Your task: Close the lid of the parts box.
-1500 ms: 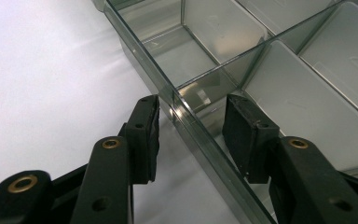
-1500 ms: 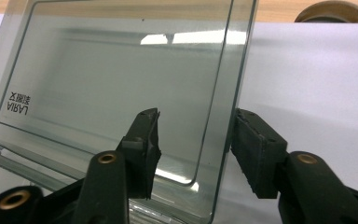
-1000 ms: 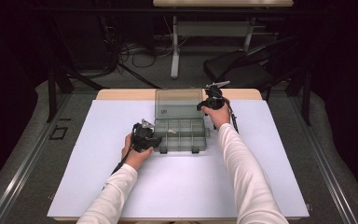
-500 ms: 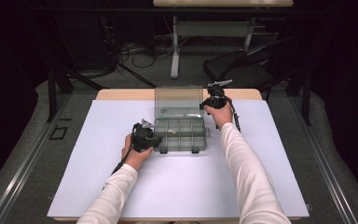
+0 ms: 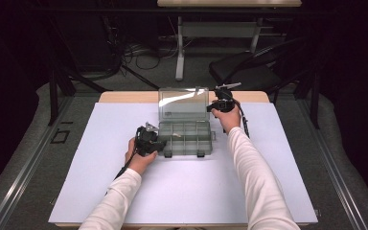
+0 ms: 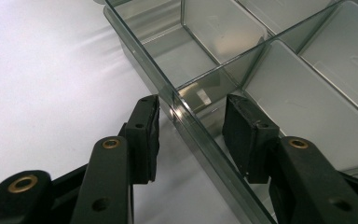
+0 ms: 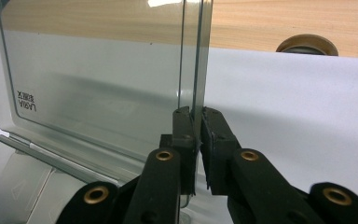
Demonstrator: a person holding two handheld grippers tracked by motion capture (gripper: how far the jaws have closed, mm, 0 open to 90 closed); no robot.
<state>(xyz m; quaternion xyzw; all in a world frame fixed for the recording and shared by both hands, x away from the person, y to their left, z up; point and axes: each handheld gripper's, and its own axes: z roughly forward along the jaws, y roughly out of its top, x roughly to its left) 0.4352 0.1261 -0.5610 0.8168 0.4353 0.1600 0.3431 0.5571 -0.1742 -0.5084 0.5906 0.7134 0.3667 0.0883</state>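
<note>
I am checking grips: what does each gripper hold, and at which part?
The right gripper pinches the lid by its side edge. The left gripper straddles the box wall, open.

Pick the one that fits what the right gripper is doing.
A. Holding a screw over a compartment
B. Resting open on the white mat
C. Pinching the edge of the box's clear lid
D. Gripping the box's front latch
C: in the right gripper view, the right gripper has its jaws closed on the edge of the upright lid of the box.

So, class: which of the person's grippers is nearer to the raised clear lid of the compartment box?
Right. The right gripper is shut on the lid edge. The left gripper is open, its jaws astride the box's side wall, below the lid.
</note>
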